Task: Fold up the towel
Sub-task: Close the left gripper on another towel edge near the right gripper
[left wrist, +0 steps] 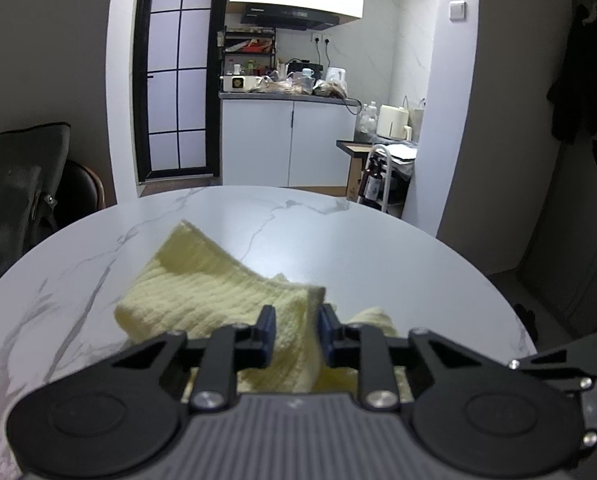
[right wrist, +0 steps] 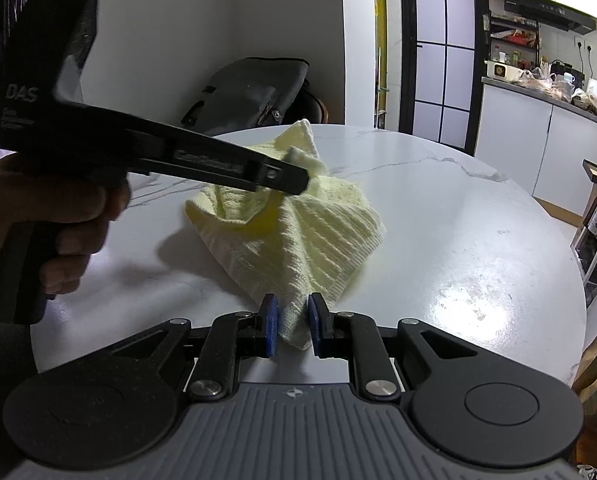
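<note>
Currently gripped at two points: pale yellow waffle-weave towel, bunched on round white marble-pattern table. Right gripper: narrow, pinching near corner. Left gripper: narrow, clamped on a raised fold, held by hand.

Surface: round white tabletop with grey marble-like veining and a glossy sheen; its far curved edge shows in the left wrist view.
On it: pale yellow ribbed cloth towel, crumpled and partly lifted into peaks, its lower folds resting on the tabletop.
</note>
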`<action>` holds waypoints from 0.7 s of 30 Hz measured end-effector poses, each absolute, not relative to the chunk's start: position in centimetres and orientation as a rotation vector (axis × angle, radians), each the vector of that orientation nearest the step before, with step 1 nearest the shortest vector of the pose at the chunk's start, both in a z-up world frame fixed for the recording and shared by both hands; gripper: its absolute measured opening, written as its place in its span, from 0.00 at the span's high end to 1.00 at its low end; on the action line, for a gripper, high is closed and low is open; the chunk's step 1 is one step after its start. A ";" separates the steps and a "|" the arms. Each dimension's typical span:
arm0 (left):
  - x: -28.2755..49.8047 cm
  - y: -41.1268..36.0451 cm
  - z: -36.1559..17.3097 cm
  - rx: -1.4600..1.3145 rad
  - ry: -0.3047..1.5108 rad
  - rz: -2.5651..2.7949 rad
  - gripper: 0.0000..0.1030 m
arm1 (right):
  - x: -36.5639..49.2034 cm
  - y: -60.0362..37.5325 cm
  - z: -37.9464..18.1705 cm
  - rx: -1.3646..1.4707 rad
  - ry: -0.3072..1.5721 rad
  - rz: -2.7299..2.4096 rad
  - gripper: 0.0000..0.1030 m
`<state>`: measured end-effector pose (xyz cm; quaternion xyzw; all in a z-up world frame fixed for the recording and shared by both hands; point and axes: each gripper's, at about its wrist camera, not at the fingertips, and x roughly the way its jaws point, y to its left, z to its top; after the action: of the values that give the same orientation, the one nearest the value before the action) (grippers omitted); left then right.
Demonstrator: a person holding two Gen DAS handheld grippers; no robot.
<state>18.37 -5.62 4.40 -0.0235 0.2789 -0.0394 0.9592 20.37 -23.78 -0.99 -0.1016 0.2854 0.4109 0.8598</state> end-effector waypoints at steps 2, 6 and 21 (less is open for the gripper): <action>18.1 -5.2 4.5 -0.058 0.562 -0.081 0.78 | 20.4 -23.6 -0.9 -0.219 0.604 0.859 0.80; 17.4 -4.5 5.1 -0.070 0.547 -0.079 0.80 | 20.4 -23.5 -0.5 -0.208 0.599 0.852 0.79; 17.9 -4.0 5.1 -0.124 0.549 -0.086 0.86 | 20.7 -23.1 -0.9 -0.216 0.601 0.831 0.68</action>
<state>17.93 -3.98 5.10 -0.0613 0.2706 -0.0423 0.9598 20.69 -23.07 -0.89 -0.1031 0.2872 0.3969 0.8657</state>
